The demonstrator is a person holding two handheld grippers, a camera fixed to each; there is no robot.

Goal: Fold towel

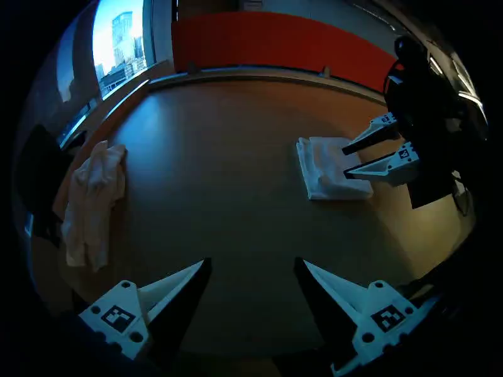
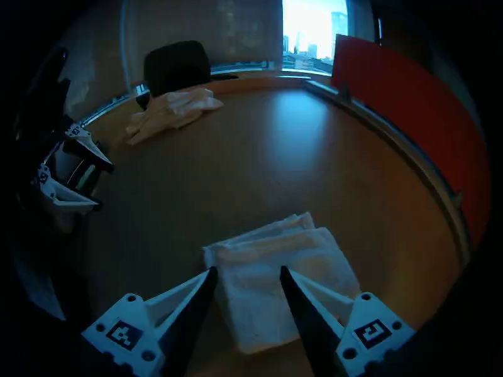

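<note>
The folded white terry towel [image 2: 286,276] is laid on the brown wooden table [image 2: 283,163] beneath the spread right gripper [image 2: 248,279], the left gripper [image 1: 251,276] is likewise spread, and the crumpled pale cloth [image 1: 91,201] is probably to be fetched next.

A broad brown wooden table [image 2: 283,157] has a red partition [image 2: 415,107] standing upright along one edge. A black chair [image 2: 176,66] sits just beyond the table's far edge. Near it, beside the end of the partition, a bright window [image 2: 311,31] looks out on tall city buildings under a pale sky.
</note>
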